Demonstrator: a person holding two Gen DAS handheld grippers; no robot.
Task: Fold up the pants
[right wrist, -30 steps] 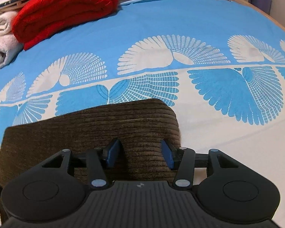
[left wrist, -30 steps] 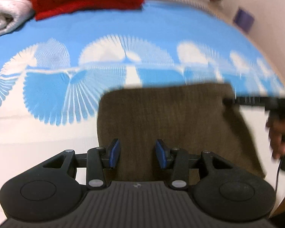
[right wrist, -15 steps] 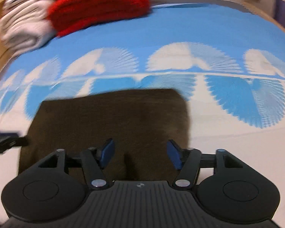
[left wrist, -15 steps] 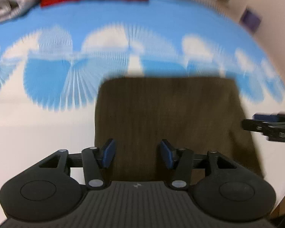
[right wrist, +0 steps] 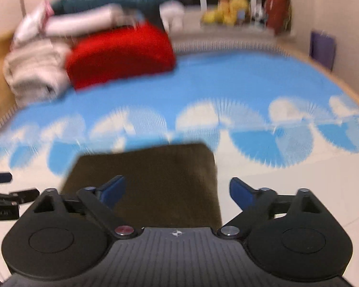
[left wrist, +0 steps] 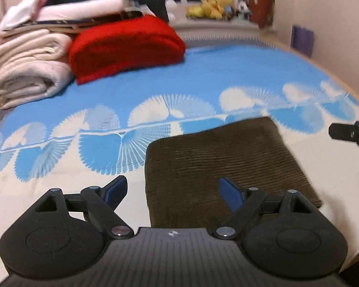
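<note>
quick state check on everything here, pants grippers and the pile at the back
brown corduroy pants: folded into a flat rectangle on the bedspread
left gripper: open, empty
right gripper: open, empty
red blanket: folded
white blankets: folded, stacked

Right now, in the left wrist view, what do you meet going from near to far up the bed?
Open left tool → folded brown corduroy pants → blue and white fan-patterned bedspread → folded red blanket → yellow plush toys on the far ledge.
</note>
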